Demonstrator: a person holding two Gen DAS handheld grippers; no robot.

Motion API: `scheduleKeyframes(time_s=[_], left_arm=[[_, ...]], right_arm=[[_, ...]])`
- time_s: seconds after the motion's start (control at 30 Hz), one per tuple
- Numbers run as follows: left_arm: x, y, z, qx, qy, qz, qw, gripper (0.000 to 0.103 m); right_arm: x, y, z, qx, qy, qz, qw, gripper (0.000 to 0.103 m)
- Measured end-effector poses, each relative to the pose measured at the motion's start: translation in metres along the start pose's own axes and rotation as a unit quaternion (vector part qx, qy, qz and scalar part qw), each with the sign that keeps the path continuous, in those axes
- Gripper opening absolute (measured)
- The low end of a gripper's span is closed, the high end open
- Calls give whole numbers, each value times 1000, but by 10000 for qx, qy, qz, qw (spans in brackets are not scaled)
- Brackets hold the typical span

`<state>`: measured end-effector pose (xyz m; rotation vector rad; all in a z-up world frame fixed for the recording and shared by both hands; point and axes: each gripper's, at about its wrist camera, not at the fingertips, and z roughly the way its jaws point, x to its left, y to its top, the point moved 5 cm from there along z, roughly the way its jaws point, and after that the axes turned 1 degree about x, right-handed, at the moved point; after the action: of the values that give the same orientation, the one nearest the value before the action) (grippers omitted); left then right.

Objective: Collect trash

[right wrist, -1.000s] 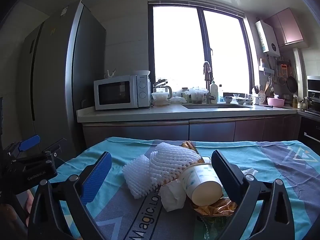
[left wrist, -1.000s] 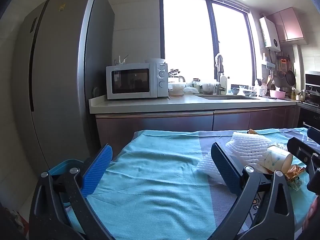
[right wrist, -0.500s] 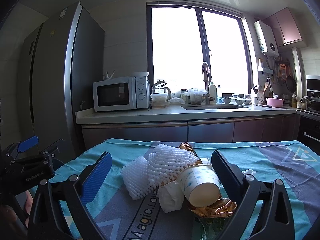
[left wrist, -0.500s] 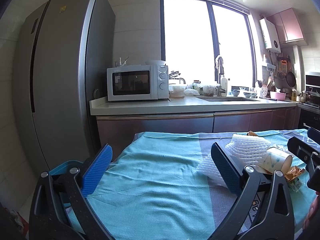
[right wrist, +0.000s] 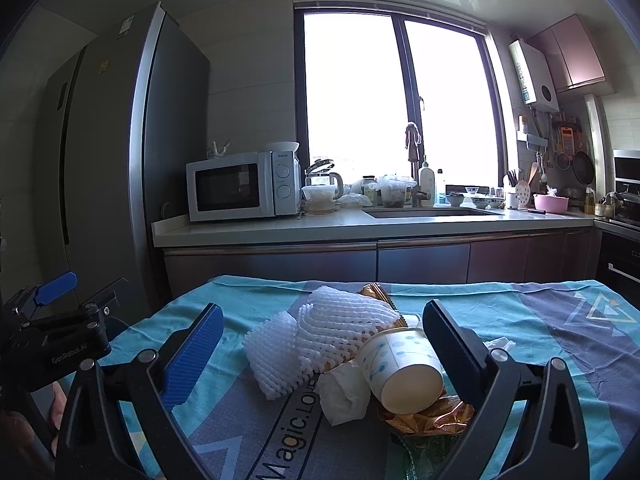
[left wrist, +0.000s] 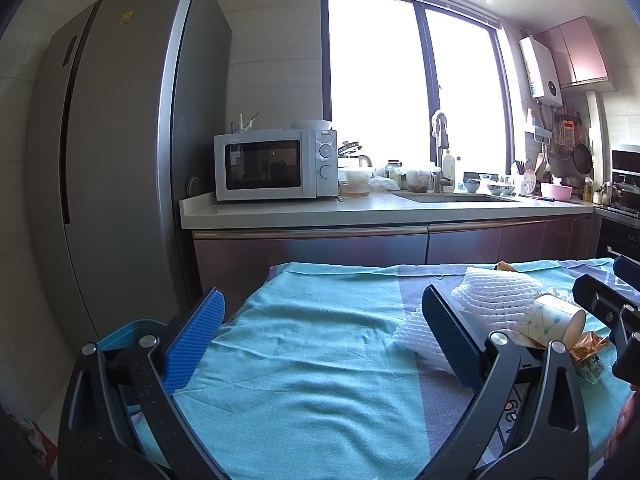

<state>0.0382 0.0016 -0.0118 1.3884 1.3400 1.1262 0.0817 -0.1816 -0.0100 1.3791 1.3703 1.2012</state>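
The trash is lying in one little heap on the desk (right wrist: 560, 320), on the blue and grey cloth (left wrist: 320, 360). A paper cup (right wrist: 402, 368) is lying on its side with its open mouth facing the right camera. White foam netting (right wrist: 340, 320) is resting just behind it and to its left. A crumpled tissue (right wrist: 344, 392) is touching the cup's left side, and a shiny gold wrapper (right wrist: 432, 416) is poking out from under the cup.

The right gripper (right wrist: 324, 348) is hovering low in front of the heap. Its jaws are spread wide apart and are grasping nothing. The cup is sitting just inside the right jaw.

To do this step well, I think the gripper should slide forward so one piece sits between the jaws, then squeeze gently. The cup looks light and easy to crush.

The left gripper (left wrist: 322, 328) is waiting over bare cloth, well left of the heap, jaws wide and empty too. A blue bin (left wrist: 128, 330) is showing past the desk's left edge, likely where the trash goes.
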Motion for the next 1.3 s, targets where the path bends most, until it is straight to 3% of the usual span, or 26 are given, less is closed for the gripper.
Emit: scheduleKeyframes(time_s=[0.9, 1.1, 1.3], left_arm=[[-6, 0, 3, 52, -107, 52, 9999, 97], [-11, -3, 9, 230, -269, 67, 9994, 97], [-22, -9, 28, 571, -557, 140, 9967, 97]], right_arm=[[-7, 0, 2, 55, 48, 50, 10000, 96], [-14, -3, 4, 149, 30, 98, 9998, 96], [-31, -12, 18, 528, -145, 253, 9982, 96]])
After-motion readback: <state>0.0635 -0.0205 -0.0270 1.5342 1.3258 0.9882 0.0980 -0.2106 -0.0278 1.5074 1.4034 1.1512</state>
